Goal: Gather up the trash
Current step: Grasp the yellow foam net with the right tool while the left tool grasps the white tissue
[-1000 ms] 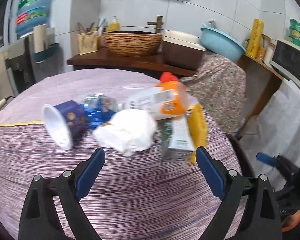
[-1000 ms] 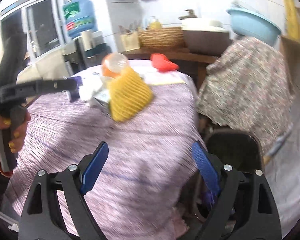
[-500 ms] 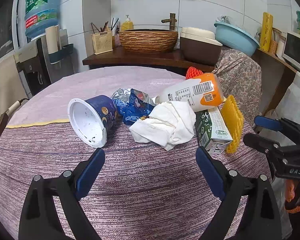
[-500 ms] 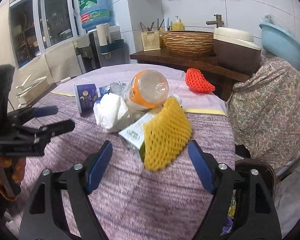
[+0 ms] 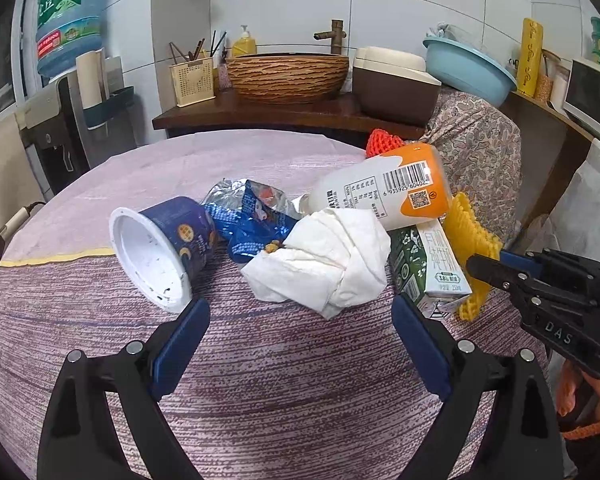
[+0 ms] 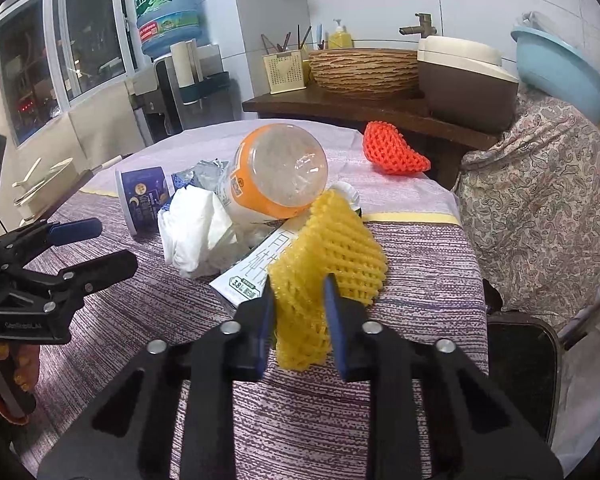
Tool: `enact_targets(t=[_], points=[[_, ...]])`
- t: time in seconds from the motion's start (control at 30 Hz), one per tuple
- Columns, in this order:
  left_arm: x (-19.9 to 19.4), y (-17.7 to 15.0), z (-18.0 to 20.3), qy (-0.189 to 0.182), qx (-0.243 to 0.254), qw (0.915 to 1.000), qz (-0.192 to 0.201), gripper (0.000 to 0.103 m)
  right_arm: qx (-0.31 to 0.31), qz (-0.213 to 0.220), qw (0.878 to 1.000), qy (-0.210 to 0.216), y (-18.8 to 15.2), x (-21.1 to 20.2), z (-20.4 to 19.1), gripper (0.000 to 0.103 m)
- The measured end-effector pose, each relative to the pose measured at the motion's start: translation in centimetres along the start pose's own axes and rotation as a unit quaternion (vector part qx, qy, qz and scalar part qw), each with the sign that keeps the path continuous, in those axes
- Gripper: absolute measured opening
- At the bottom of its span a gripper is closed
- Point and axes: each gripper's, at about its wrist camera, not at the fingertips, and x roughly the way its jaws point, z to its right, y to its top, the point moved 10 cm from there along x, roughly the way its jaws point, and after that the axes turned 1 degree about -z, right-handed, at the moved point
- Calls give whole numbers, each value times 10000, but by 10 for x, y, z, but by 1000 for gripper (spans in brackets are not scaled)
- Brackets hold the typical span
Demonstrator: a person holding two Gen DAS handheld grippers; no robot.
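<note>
On the left of the bench (image 5: 100, 184), the left gripper (image 5: 300, 334) is hanging released, holding nothing, short of the tipped blue cup (image 5: 168, 248) and the crumpled tissue (image 5: 324, 260), both probably light and easily crushed. Behind them the crinkled foil wrapper (image 5: 252, 216) and the empty bottle (image 6: 278, 178) are lying; the bottle, resting on the milk carton (image 6: 256, 268), looks likely to roll if nudged. Further right, the right gripper (image 6: 300, 320) is clenching the near edge of the yellow foam net (image 6: 332, 256), soft, springy and nearly weightless, leaning against the carton. The red foam net (image 6: 392, 152) is lying well apart behind
</note>
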Motion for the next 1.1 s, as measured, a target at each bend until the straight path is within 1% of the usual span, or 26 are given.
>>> enact_targets(t=[0.17,0.3,0.37,0.47,0.53,0.57,0.63,0.67,0.73,0.77,0.83,0.93,0.97,1.1], points=[[13,6,6,118,175,9998,-30,91,-71,124,9999,-63,0,-10,3,11],[23,9,12,266,436,9987,-53,91,-58,181,9998,-51,-1,-17,6,10],[30,8,13,319,489,9982,-119,91,-100,233,9997,-68,-1,-22,6,11],[38,5,17,294,528,9980,-204,87,-122,275,9995,-69,-1,-28,5,10],[41,3,18,394,602,9972,-225,77,-107,287,9995,-49,-2,-30,5,10],[43,2,18,444,608,9968,-250,74,-105,302,9995,-38,-2,-31,5,11],[45,0,17,365,512,9975,-319,61,-118,309,9994,-47,-3,-33,5,10],[46,-1,16,293,436,9980,-346,58,-118,305,9995,-40,-4,-33,5,10],[45,-3,16,203,380,9984,-359,38,-101,298,9995,-27,-5,-33,6,10],[45,-3,18,154,376,9985,-359,34,-90,297,9995,-19,-6,-34,7,10],[42,-4,20,110,354,9987,-336,23,-68,295,9995,3,-7,-34,8,10],[37,-7,21,-47,242,9992,-326,17,-41,310,9995,36,-8,-36,8,10],[35,-8,21,-113,187,9992,-325,16,-37,321,9995,47,-8,-38,8,10],[23,-9,17,-185,66,9995,-249,15,-18,351,9993,90,-10,-42,9,10]])
